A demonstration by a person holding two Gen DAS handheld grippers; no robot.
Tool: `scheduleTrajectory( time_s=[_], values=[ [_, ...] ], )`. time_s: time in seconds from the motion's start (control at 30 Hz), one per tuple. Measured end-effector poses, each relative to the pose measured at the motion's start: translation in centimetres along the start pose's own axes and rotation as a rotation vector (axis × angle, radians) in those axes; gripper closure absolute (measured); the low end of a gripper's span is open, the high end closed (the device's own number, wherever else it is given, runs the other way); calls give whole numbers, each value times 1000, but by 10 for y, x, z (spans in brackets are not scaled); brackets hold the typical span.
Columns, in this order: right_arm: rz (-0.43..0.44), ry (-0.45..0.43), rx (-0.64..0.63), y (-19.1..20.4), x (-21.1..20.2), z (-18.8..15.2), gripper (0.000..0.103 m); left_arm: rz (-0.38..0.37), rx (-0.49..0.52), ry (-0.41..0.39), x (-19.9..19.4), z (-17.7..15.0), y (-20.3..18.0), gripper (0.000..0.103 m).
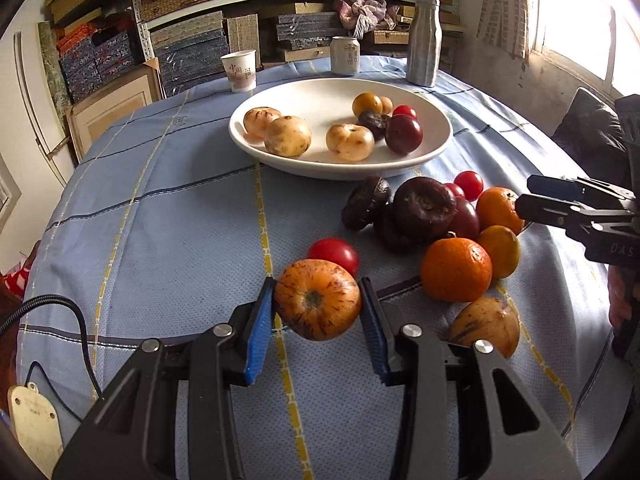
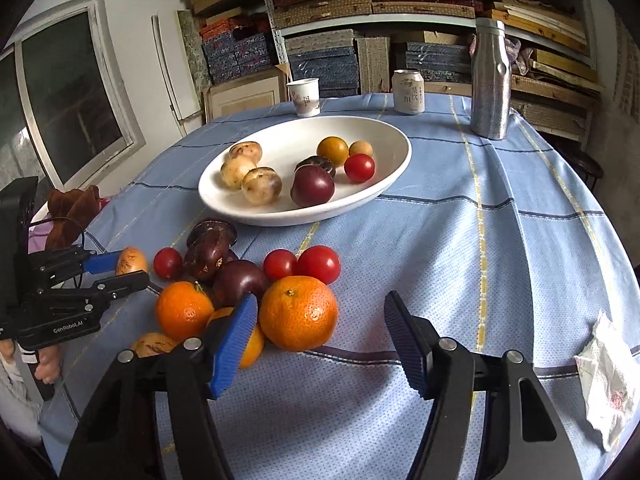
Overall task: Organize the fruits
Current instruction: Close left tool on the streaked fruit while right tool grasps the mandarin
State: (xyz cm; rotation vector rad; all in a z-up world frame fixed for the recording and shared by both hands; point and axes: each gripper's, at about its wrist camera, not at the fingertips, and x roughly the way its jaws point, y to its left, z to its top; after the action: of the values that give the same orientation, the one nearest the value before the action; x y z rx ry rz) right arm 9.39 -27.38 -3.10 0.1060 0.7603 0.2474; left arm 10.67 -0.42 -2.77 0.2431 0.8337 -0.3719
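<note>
Left gripper (image 1: 318, 312) clamped on speckled orange fruit (image 1: 317, 305), just short of white bowl (image 1: 340, 166); right gripper (image 2: 320, 340) apart around tangerine (image 2: 298, 312): lift straight, squeeze gently

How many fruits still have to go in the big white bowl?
About seven pieces already sit in the white bowl. The left gripper is shut on a speckled orange fruit. The right gripper is open, its jaws either side of a tangerine it does not yet grip. Roughly a dozen more wait in a pile on the tablecloth.
</note>
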Motion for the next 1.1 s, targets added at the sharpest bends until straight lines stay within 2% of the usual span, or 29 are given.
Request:
scheduleTrajectory(
  time_s=[0.1, 0.3, 0.37, 0.6, 0.77, 1.1],
  values=[
    [17, 21, 15, -1, 7, 0, 46, 0, 9, 1, 0, 1, -1, 63],
    [45, 41, 26, 2, 15, 3, 49, -4, 14, 2, 0, 0, -3, 63],
    [54, 67, 27, 4, 22, 3, 55, -4, 17, 5, 1, 0, -5, 63],
    [89, 77, 58, 1, 25, 2, 55, -7, 23, 7, 1, -1, -6, 63],
    [96, 40, 71, -2, 18, 3, 57, -6, 18, -2, -1, 0, -6, 63],
    [52, -49, 78, -8, -1, 6, 57, 0, 13, -13, -3, -1, -6, 63]
  ],
)
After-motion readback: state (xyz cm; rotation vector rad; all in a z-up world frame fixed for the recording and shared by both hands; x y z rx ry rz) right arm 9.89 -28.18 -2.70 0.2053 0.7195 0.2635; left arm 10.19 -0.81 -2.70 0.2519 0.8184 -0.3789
